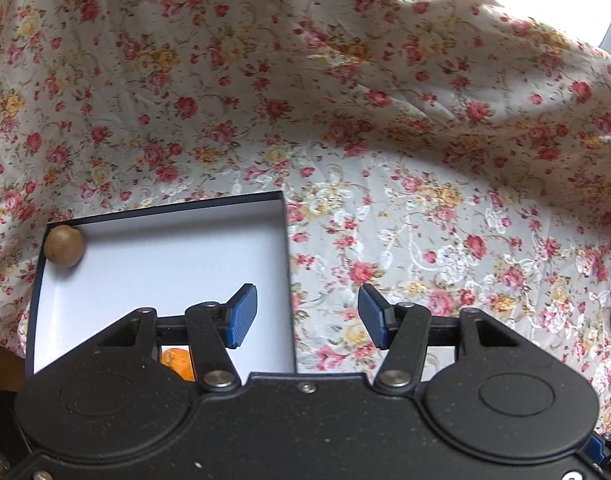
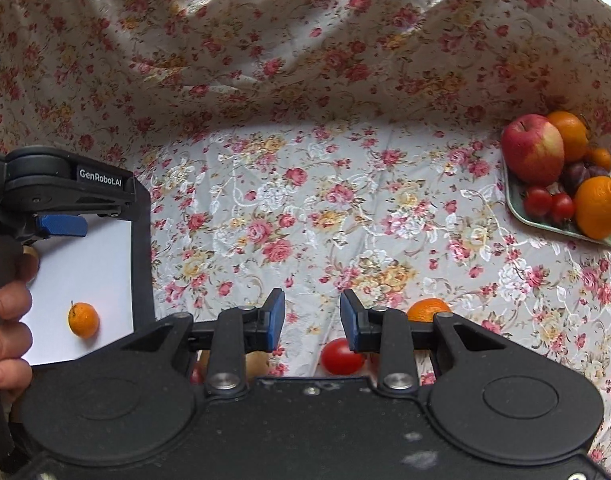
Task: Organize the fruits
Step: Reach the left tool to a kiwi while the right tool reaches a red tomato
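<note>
Left wrist view shows the navy box (image 1: 283, 240) with its white floor lying to the left of the parted, empty jaws of the left gripper (image 1: 307, 316); a brown round fruit (image 1: 64, 246) sits in the box's far left corner, and a small orange (image 1: 179, 362) peeks from behind the left finger's linkage. Right wrist view has the right gripper (image 2: 312, 320) with jaws apart and holding nothing, a tomato (image 2: 341, 356) just below and behind them, an orange fruit (image 2: 427, 309) just right of the right finger. Far right of the jaws, a green tray (image 2: 545, 222) carries an apple (image 2: 532, 148), oranges, tomatoes and plums. Floral cloth (image 2: 305, 208) lies under everything.
</note>
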The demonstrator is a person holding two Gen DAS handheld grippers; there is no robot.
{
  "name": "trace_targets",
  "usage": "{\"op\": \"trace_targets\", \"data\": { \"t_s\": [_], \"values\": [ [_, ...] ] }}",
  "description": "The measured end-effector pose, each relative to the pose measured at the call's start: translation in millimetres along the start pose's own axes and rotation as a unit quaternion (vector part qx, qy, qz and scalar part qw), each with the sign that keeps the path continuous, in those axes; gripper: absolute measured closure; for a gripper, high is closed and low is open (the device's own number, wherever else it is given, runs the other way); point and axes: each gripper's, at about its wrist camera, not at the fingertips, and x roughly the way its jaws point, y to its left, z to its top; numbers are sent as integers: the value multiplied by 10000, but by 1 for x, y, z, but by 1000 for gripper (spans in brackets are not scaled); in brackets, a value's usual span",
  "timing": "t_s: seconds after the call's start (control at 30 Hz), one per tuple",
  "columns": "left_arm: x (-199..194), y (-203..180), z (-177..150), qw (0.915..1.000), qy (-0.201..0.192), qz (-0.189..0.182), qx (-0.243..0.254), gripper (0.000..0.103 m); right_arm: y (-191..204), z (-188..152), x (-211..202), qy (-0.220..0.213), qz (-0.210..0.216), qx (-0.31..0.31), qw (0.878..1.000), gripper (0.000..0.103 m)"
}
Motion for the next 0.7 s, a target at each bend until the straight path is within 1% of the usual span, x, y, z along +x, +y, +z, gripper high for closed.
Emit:
{"op": "trace_targets", "data": {
  "t_s": [0.13,0.27,0.33,0.4,0.53,0.6,0.7],
  "values": [
    [-2,-37,-6,9991,65,-283,320,41,-43,-1,-11,-13,-63,434,9990,70],
    [-3,-69,-14,9957,151,-551,732,41,-89,-4,-15,42,-92,882,9960,70],
    [-4,-79,-17,9940,167,-657,857,41,-113,-4,-16,125,-62,1231,9923,70],
    [-5,-86,-20,9925,186,-736,960,41,-131,-6,-19,135,-100,1441,9894,70],
    [-3,-94,-25,9907,259,-768,1088,41,-150,-6,-18,165,-297,1637,9859,68],
    [0,-92,-29,9901,324,-785,1118,41,-158,-9,-17,289,-233,1738,9841,68],
    [9,-83,-36,9889,507,-773,1159,41,-157,-12,-11,484,-155,1754,9832,68]
  ]
}}
